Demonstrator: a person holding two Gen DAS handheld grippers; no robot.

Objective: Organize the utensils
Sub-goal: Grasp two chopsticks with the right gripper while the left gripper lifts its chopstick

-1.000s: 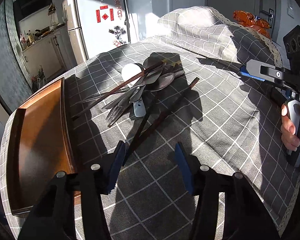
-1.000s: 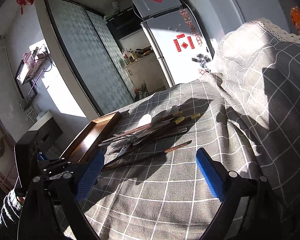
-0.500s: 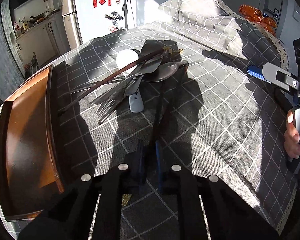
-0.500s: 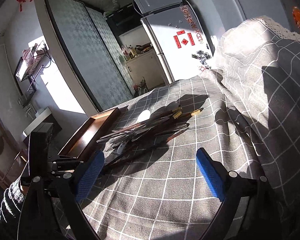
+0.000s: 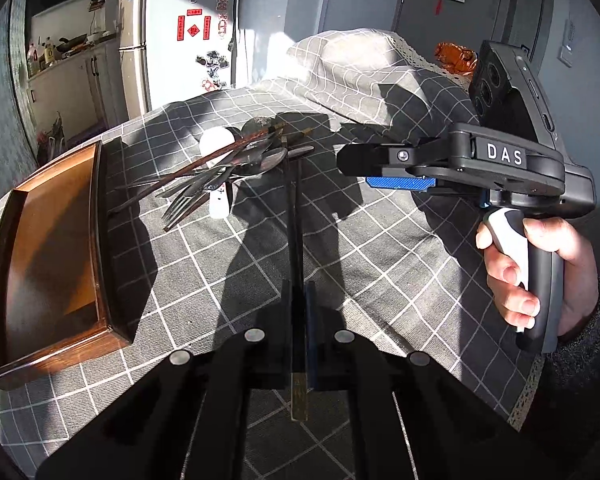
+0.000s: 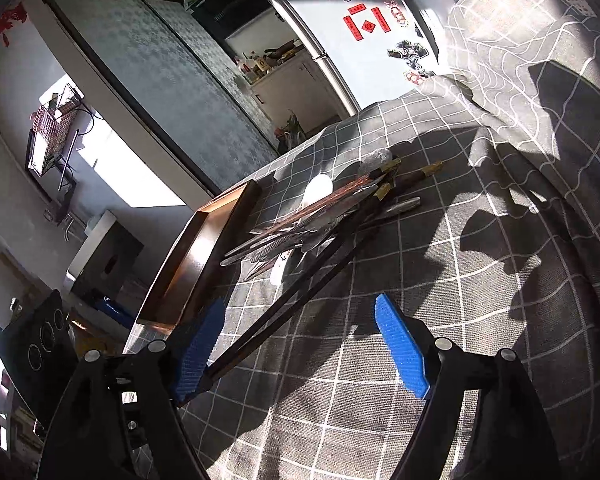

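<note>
My left gripper (image 5: 299,304) is shut on a pair of dark chopsticks (image 5: 294,224) and holds them above the checked cloth, tips toward the pile. The pile of utensils (image 5: 224,168) holds forks, spoons, more chopsticks and a white spoon (image 5: 219,204). The wooden tray (image 5: 52,240) lies to its left. My right gripper (image 6: 300,344) is open, with the held chopsticks (image 6: 300,296) running past its left finger. It also shows at the right of the left wrist view (image 5: 396,168), above the cloth.
The table wears a grey checked cloth (image 5: 380,264), bunched into a mound (image 5: 360,64) at the far end. A fridge (image 5: 180,52) and kitchen cabinets stand beyond. The tray (image 6: 204,248) sits at the table's left edge.
My left gripper closed on the pair of chopsticks and has lifted them off the cloth. My right gripper has moved in closer toward the pile, still open.
</note>
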